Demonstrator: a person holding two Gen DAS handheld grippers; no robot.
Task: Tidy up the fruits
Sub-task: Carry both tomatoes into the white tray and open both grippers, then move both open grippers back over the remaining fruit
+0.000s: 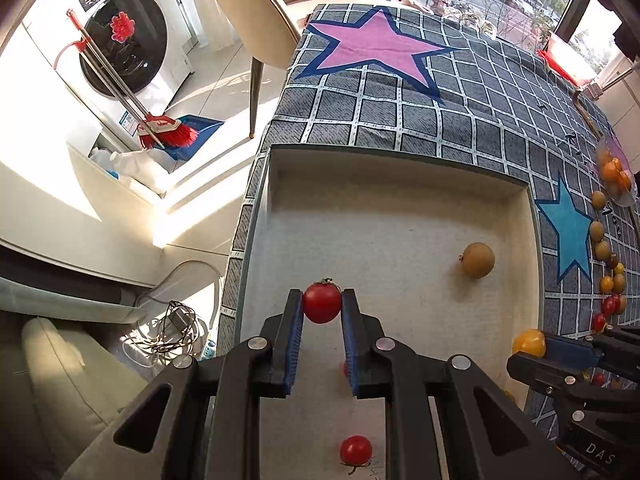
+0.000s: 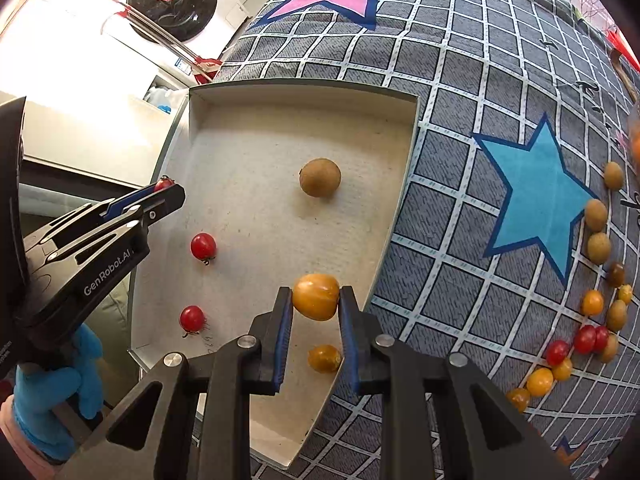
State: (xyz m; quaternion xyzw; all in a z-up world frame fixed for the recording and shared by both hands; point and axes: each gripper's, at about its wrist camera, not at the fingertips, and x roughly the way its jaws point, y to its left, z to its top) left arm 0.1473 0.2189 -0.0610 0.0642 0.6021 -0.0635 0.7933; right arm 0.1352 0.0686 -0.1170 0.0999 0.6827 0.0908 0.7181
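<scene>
My left gripper (image 1: pixel 322 303) is shut on a red cherry tomato (image 1: pixel 322 304) and holds it above the left part of the beige tray (image 1: pixel 400 168). It also shows in the right wrist view (image 2: pixel 166 190). My right gripper (image 2: pixel 316 298) is shut on a yellow cherry tomato (image 2: pixel 316 297) above the tray's right side (image 2: pixel 404 168); it also shows in the left wrist view (image 1: pixel 529 343). In the tray lie a brown round fruit (image 2: pixel 320 178), two red tomatoes (image 2: pixel 203 246) (image 2: pixel 191 318) and a yellow tomato (image 2: pixel 324 358).
A curved row of brown, yellow and red small fruits (image 2: pixel 592 304) lies on the checked tablecloth (image 2: pixel 460 80) right of the tray. A clear bowl of orange fruits (image 1: pixel 616 176) stands at the far right. A chair (image 1: pixel 256 12) stands beyond the table's far left corner.
</scene>
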